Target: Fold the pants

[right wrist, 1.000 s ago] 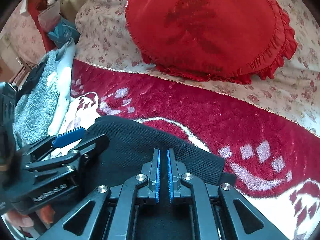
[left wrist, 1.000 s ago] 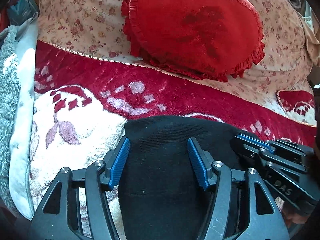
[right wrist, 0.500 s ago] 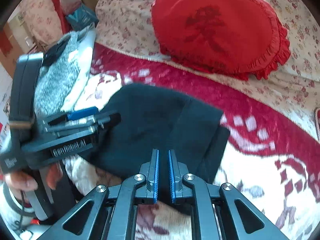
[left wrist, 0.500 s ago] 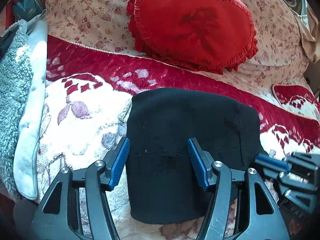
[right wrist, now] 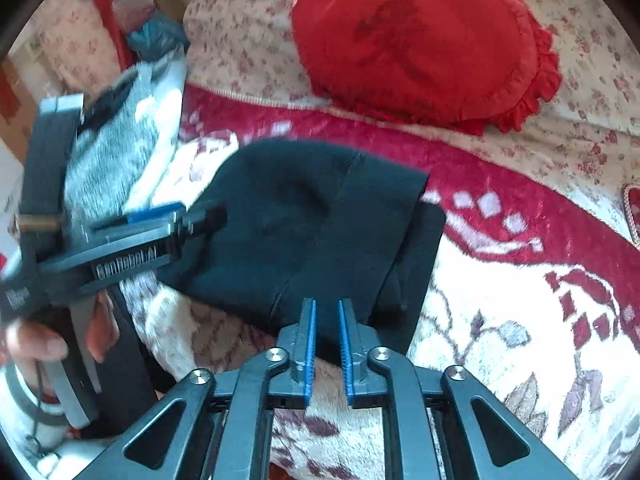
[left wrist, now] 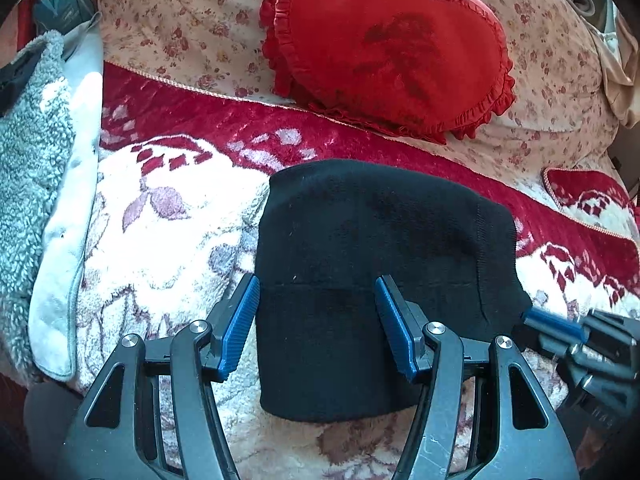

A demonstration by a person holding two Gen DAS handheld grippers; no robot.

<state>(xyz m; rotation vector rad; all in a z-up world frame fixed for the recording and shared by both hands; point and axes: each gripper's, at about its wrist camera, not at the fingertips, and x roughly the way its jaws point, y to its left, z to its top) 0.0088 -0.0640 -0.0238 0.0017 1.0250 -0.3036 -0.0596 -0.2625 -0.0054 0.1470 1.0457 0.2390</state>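
left gripper (left wrist: 316, 328): jaws wide apart, holding nothing, hovering over the near half of the pants (left wrist: 376, 264) | right gripper (right wrist: 326, 344): jaws slightly apart, gripping nothing, at the pants' near edge | pants: folded black bundle lying flat on the red-and-white blanket (left wrist: 168, 208), below the red heart cushion (left wrist: 396, 44)

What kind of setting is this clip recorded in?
Most likely a bedroom at home. The folded black knit pants lie on a plush red-and-white floral blanket, with a red heart-shaped ruffled cushion on floral-print bedding behind.
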